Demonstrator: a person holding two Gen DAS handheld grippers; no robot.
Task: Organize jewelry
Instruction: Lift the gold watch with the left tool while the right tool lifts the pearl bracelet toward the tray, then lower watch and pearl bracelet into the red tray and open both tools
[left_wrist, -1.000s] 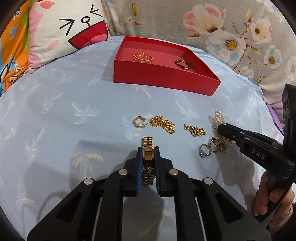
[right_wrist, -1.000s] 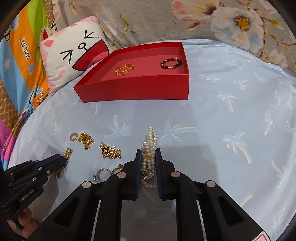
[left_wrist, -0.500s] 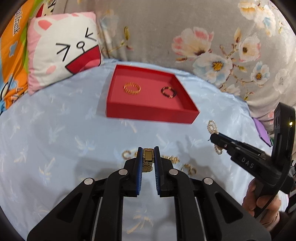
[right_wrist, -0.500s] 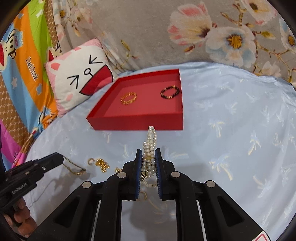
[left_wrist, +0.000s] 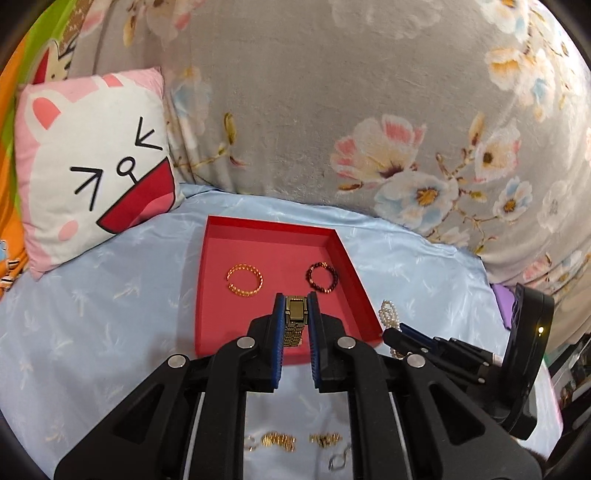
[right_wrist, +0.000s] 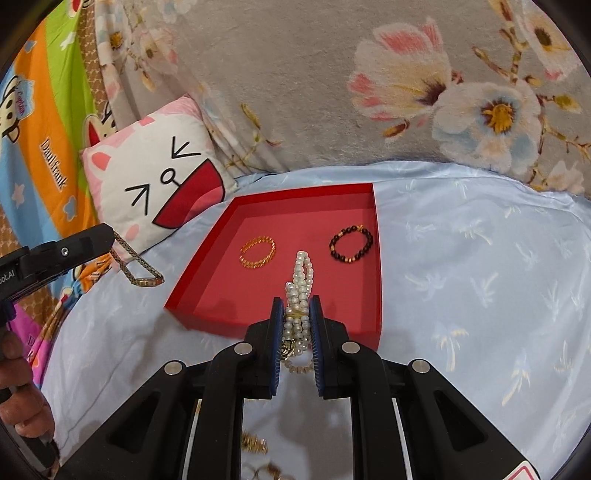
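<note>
My left gripper (left_wrist: 296, 317) pinches a gold watch (left_wrist: 295, 321) by its case, the band hanging below, over the near edge of the red tray (left_wrist: 354, 291). My right gripper (right_wrist: 297, 321) is clamped on a bunched pearl bracelet (right_wrist: 300, 291), its loops poking forward over the tray's near edge. A gold bangle (left_wrist: 244, 280) lies toward the tray's left side and a dark bead bracelet (left_wrist: 322, 277) toward its right. More gold pieces (left_wrist: 280, 441) sit loose on the blue bedsheet (left_wrist: 110, 314) beneath me. The risks I see: the pearls' loops may slip free or snag the tray's wall, and the two grippers could bump since both aim for the same middle gap.
</note>
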